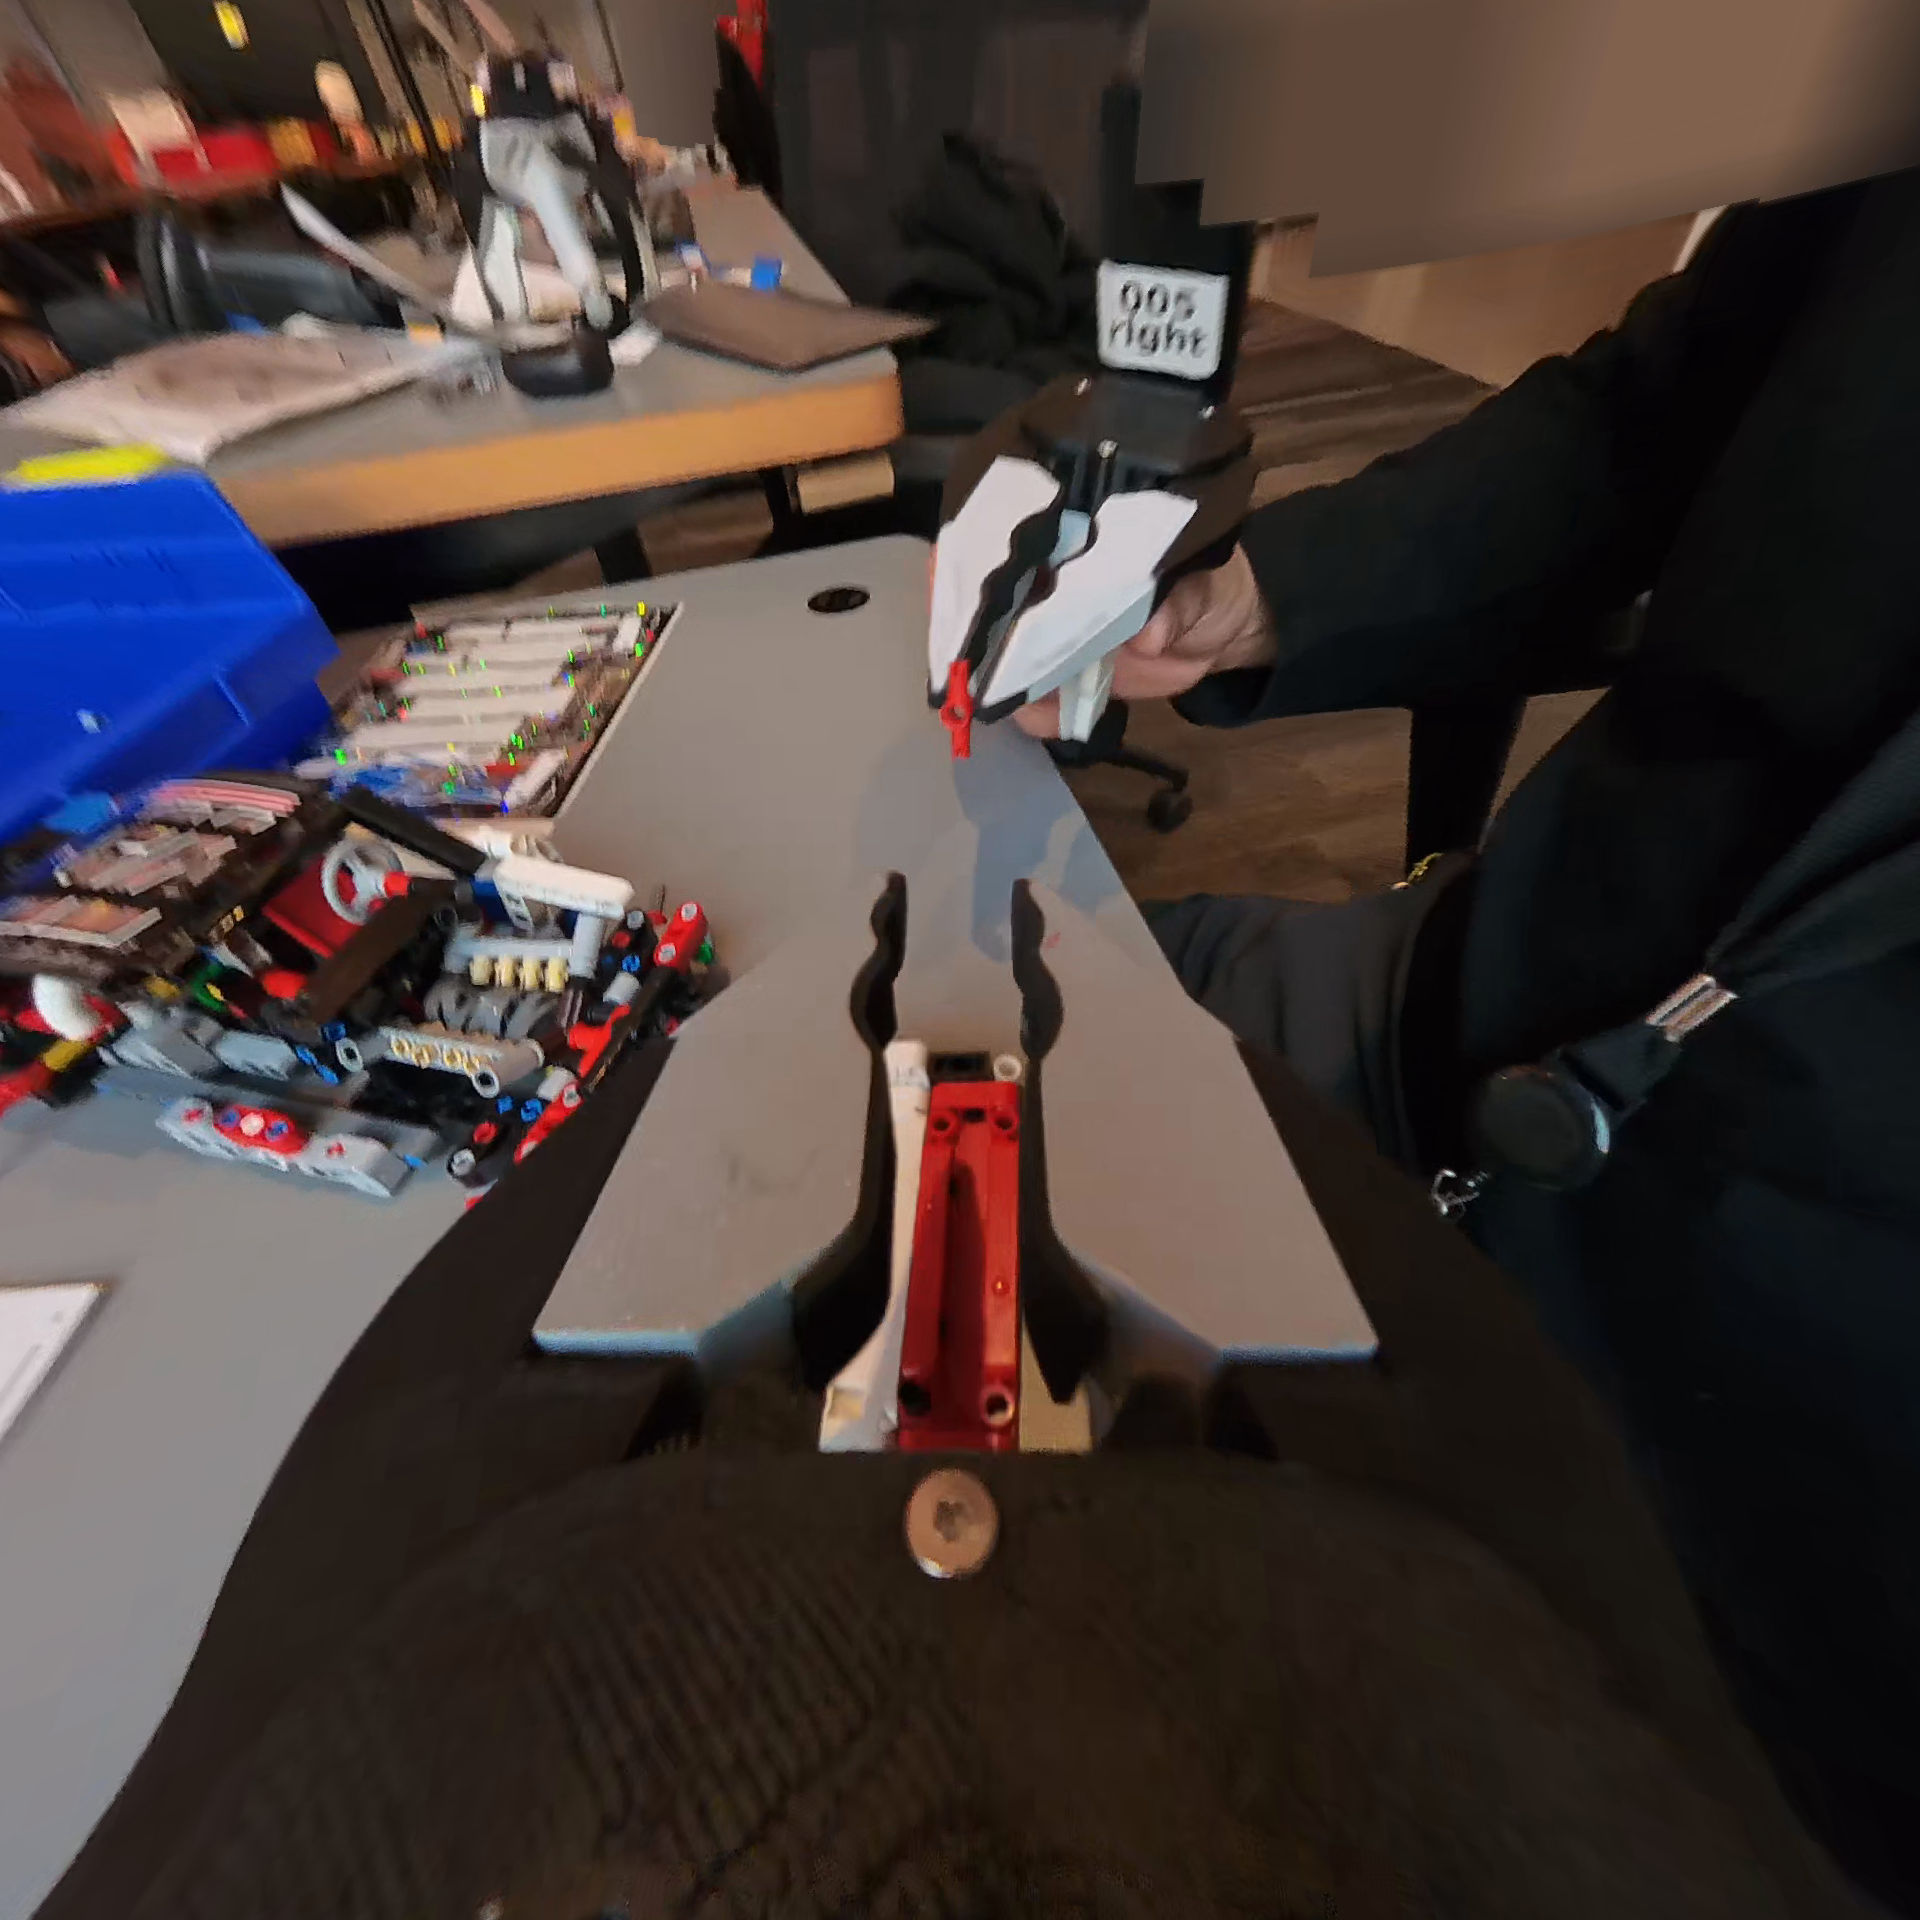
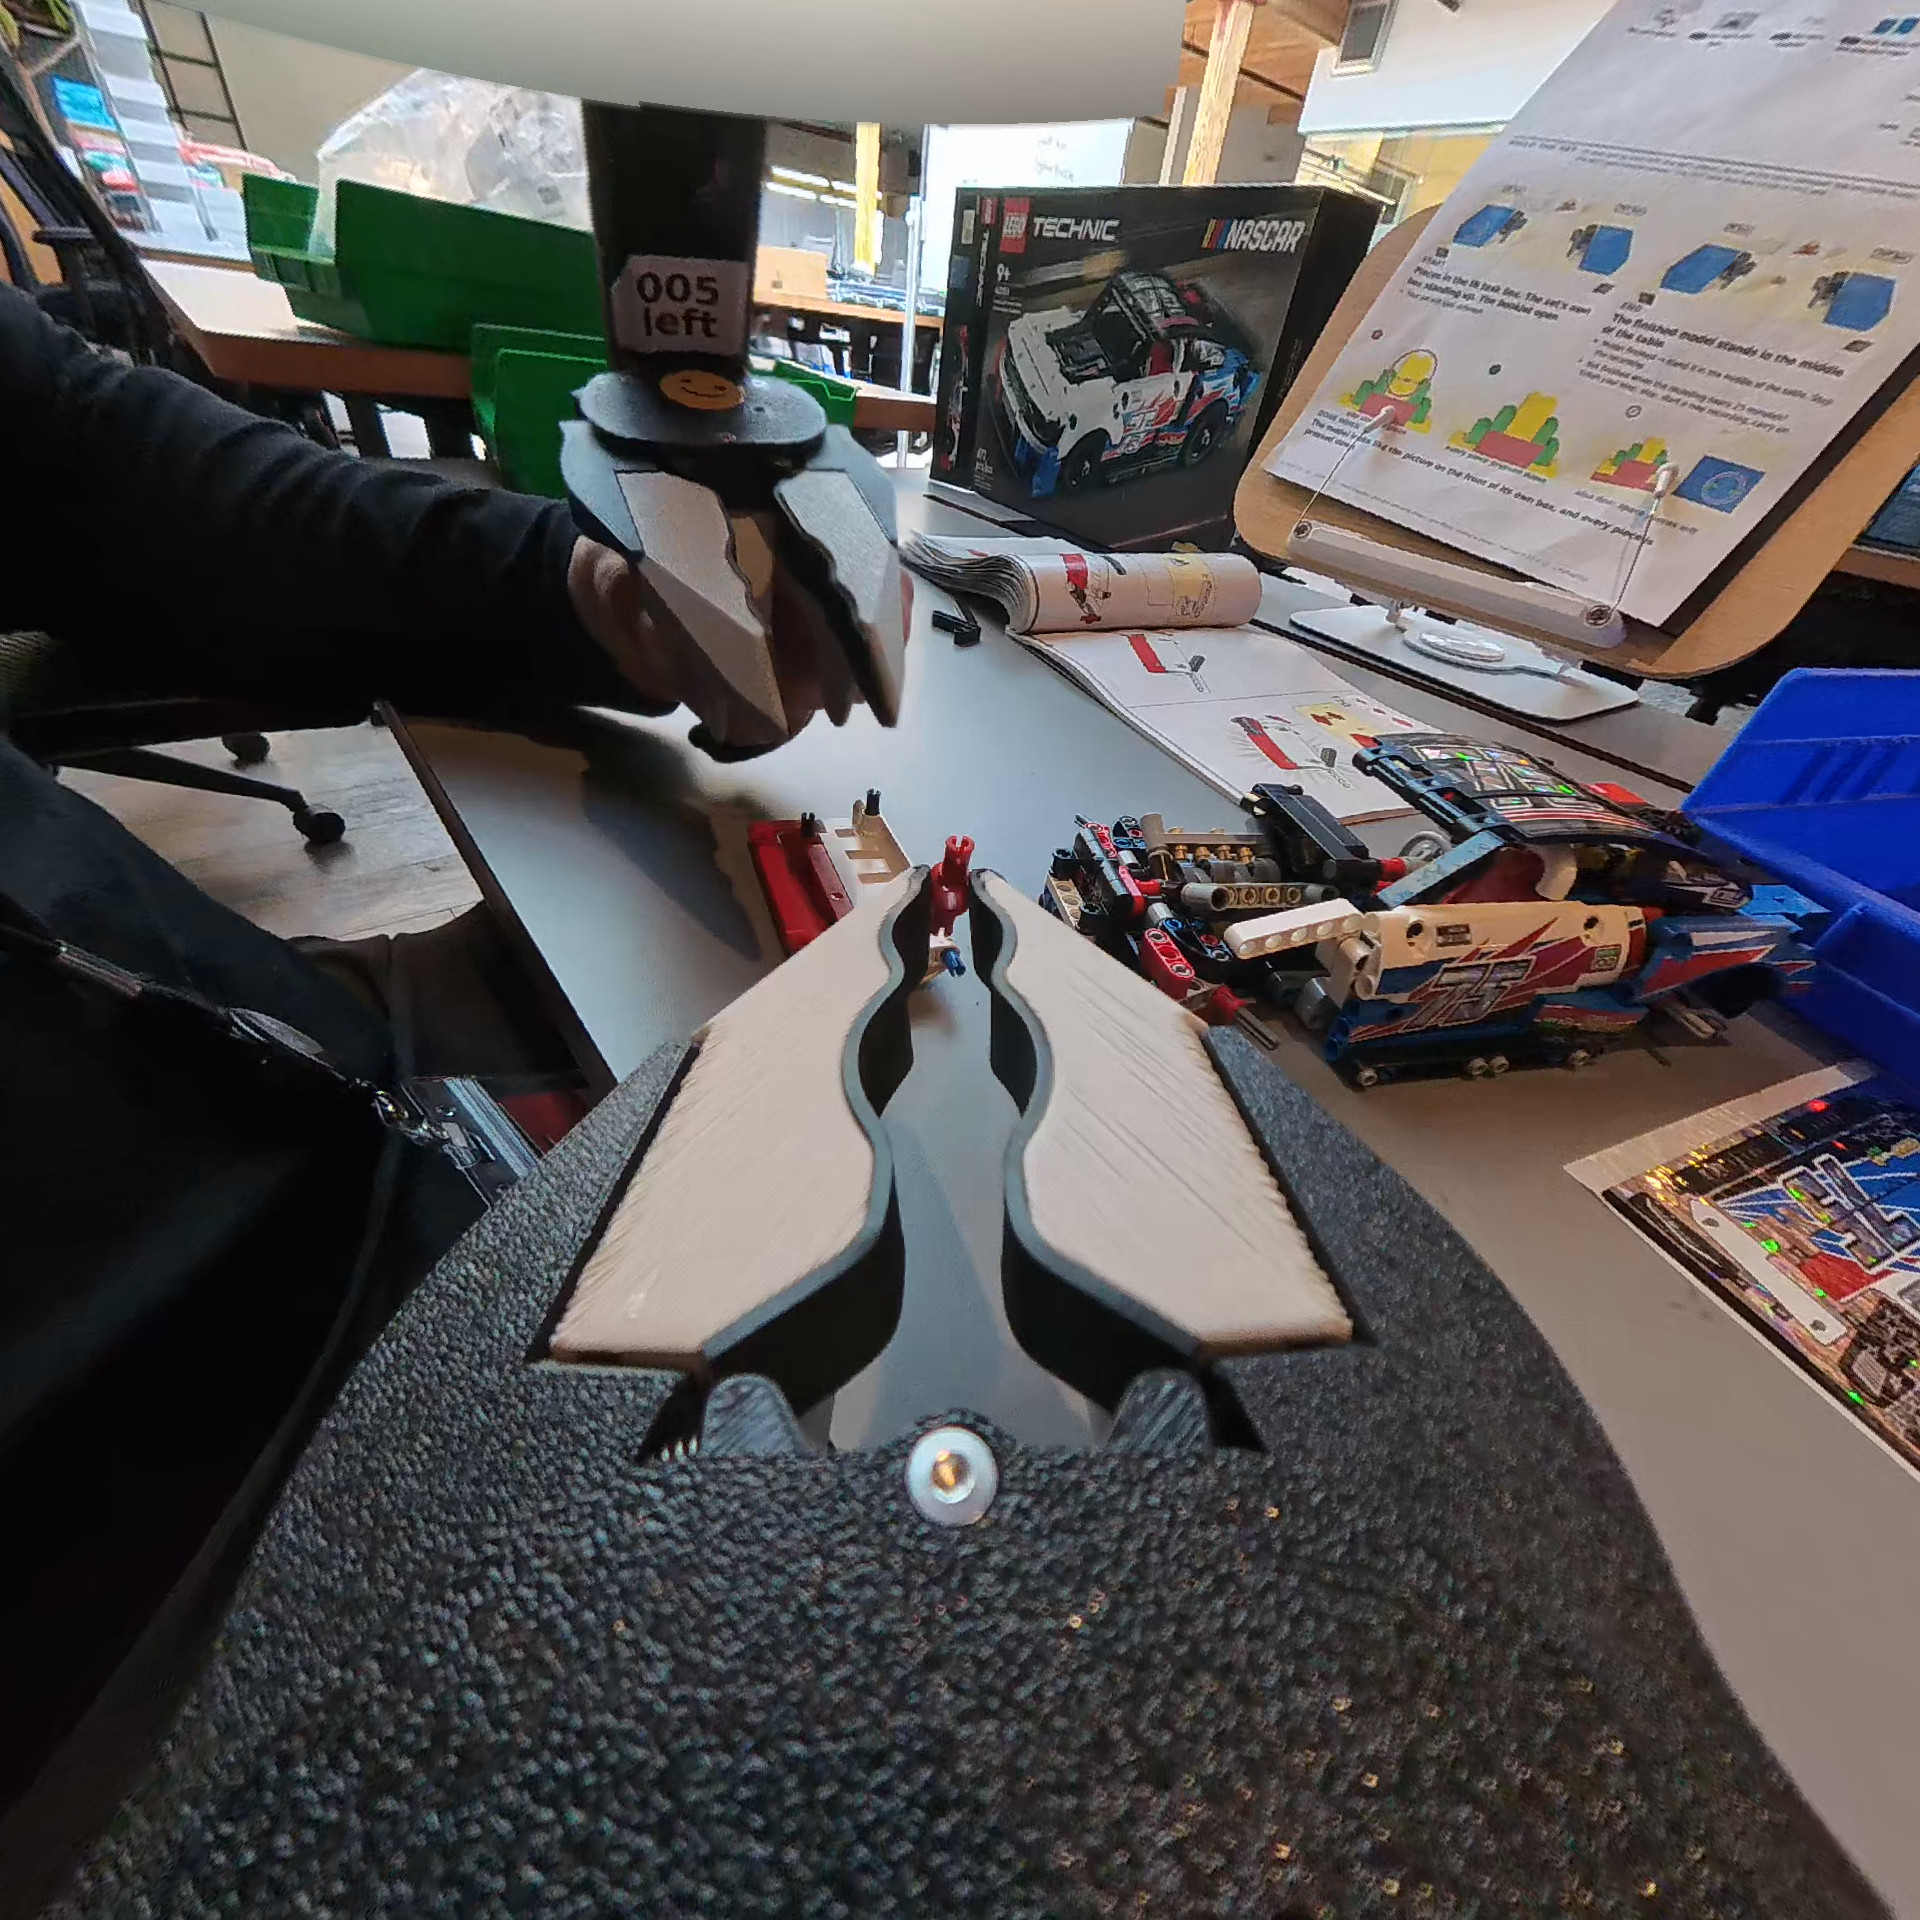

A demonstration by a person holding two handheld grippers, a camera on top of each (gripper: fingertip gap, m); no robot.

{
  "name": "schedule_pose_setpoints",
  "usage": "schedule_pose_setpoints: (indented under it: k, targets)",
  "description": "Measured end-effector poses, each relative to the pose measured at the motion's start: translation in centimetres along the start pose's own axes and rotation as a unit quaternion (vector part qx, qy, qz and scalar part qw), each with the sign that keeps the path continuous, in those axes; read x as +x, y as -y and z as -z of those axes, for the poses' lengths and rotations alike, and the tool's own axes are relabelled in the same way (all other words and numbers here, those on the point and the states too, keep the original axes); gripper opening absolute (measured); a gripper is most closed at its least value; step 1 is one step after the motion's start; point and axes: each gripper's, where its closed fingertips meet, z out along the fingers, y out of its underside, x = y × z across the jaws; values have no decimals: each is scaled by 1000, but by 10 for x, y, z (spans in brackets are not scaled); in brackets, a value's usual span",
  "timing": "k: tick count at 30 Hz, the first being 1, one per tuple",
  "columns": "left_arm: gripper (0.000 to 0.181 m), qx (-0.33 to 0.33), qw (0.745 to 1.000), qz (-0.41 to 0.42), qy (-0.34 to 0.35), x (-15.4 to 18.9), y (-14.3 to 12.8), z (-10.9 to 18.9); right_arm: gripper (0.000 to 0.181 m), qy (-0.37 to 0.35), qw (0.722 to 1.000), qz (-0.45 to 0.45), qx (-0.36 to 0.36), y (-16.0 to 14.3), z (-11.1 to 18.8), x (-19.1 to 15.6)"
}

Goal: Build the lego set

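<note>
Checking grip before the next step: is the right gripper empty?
No, the right gripper is shut on a small red pin at its fingertips.

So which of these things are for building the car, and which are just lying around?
For the build:
- small red connector piece pinched in the right gripper
- red-and-white flat panel
- half-built race car
- open instruction booklet

Just lying about:
- blue plastic bin
- shiny sticker sheet
- black set box

Red pin [image 2: 951, 873], red-and-white panel [image 2: 821, 862], blue bin [image 2: 1829, 790], grey table [image 2: 665, 831]
</note>
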Motion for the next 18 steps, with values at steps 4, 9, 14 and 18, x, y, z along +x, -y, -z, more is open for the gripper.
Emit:
schedule_pose_setpoints:
  k: [4,9,14,18]
  targets:
    - [13,42,999,-13,-13,8,17,5,7,2,1000,1,-1,0,0,-1]
    - [25,-49,996,59,33,-14,-10,0,7,3,1000,-2,-7,-3,0,-1]
    - [50,-188,978,94,-5,-3,-50,-2,7,3,1000,-15,-25,-10,-2,1]
    - [60,-248,968,40,25,-11,-67,0,7,8,999,-22,-29,-11,-3,-1]
